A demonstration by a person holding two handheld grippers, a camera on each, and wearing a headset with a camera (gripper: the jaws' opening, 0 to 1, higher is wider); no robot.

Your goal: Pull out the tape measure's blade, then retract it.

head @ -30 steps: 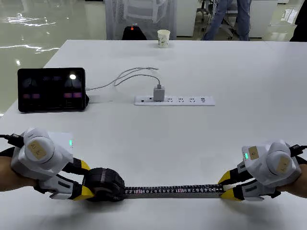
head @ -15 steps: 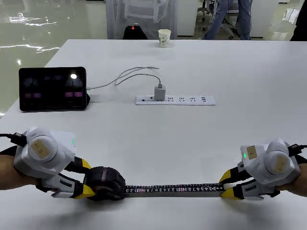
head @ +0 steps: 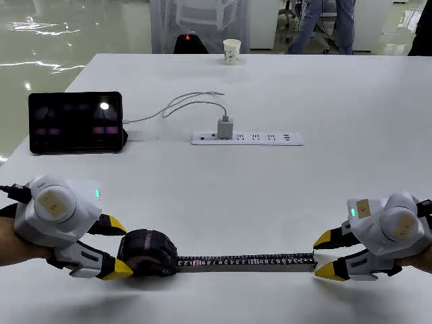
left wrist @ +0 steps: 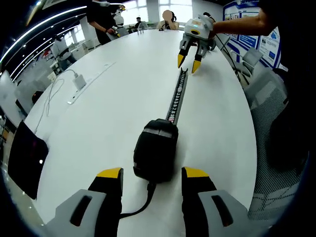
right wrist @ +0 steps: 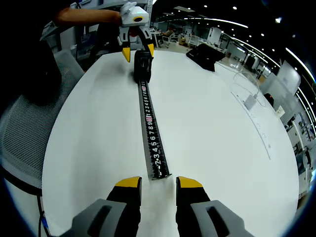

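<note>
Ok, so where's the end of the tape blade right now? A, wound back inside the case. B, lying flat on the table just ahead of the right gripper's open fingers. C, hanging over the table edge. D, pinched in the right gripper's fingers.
B: in the right gripper view the blade's end lies flat on the table, just ahead of the right gripper, whose fingers are spread and touch neither side of it.
</note>
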